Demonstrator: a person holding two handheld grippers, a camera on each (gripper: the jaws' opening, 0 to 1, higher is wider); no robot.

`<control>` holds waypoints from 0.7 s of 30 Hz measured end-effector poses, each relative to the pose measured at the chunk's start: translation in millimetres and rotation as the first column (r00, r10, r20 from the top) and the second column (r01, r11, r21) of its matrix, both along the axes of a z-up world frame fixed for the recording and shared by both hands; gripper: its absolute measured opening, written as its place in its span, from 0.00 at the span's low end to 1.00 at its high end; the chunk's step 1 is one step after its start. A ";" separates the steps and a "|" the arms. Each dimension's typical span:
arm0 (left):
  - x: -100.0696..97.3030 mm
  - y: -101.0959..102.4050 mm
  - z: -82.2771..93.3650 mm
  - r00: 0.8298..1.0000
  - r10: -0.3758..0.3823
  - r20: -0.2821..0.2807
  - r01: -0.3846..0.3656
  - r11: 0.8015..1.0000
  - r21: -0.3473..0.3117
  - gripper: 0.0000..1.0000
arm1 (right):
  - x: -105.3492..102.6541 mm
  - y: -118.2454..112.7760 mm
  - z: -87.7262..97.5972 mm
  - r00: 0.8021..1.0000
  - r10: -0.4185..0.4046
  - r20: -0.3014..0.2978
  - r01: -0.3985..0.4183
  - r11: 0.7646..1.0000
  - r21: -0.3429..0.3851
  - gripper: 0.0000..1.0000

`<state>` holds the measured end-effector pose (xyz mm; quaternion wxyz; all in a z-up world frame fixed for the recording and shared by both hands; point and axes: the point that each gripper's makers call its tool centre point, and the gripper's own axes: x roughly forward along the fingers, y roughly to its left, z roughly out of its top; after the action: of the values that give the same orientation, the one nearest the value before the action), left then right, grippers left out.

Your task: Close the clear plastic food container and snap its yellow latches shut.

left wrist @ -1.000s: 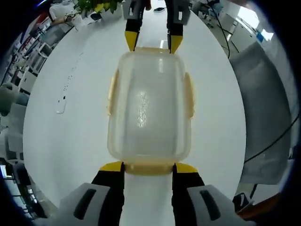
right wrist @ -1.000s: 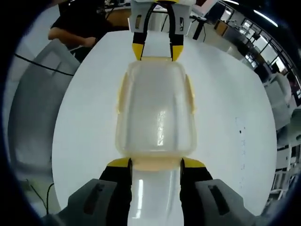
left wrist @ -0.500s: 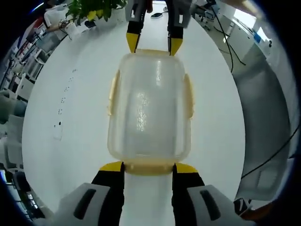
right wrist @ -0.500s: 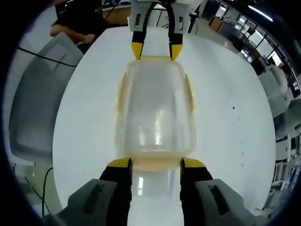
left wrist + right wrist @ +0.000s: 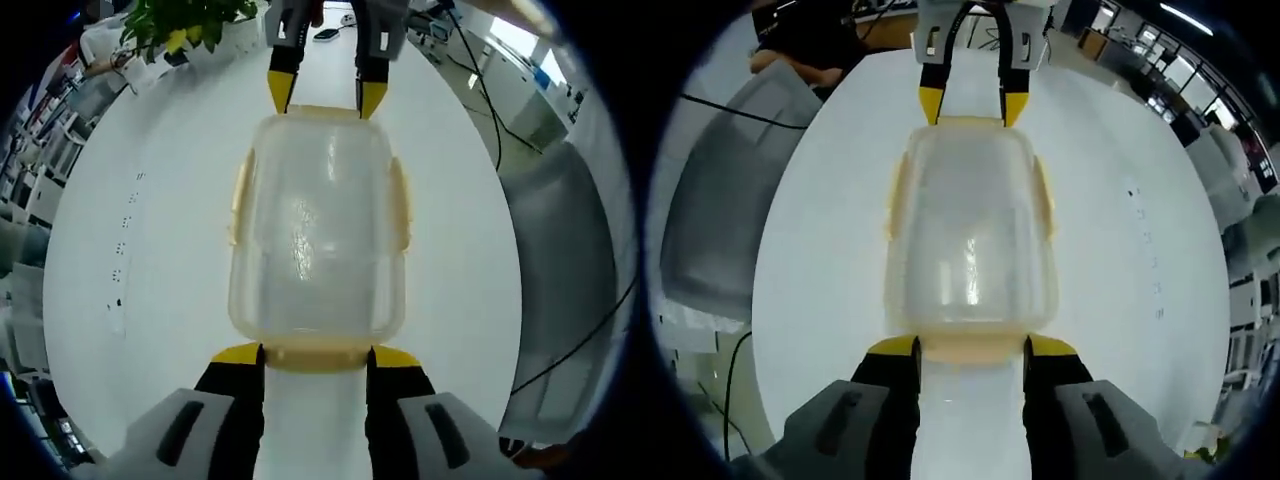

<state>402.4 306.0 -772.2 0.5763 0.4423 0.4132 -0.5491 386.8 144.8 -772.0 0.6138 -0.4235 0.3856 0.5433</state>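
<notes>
Table (image 5: 150, 250): white, smooth, round-looking through the lens; a few small dark specks (image 5: 122, 262) on one side.
Potted plant (image 5: 180, 20): green leaves, at the table's far edge in the left gripper view.
Grey chair (image 5: 715, 200): just beside the table; a dark cable (image 5: 710, 104) crosses its back.
Person in dark clothing (image 5: 805, 45): seated beyond the chair.
Desks and office equipment (image 5: 1250, 170): along the room's edge.
Ceiling strip light (image 5: 1185, 18): lit.
</notes>
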 end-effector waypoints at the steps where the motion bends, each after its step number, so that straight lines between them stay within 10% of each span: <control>1: -0.2 -4.9 -0.3 1.000 -0.005 0.000 0.005 1.000 -0.001 0.33 | -0.4 -3.2 -0.4 1.000 -0.003 -0.001 0.003 1.000 0.000 0.36; 21: -4.8 -54.6 -11.5 0.998 -0.044 -0.041 0.044 0.999 -0.002 0.34 | -8.0 -51.6 -14.1 0.999 -0.039 -0.032 0.037 0.998 -0.046 0.37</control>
<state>397.6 251.4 -783.7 0.5556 0.4399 0.4147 -0.5708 378.8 93.2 -786.1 0.6079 -0.4209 0.4156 0.5296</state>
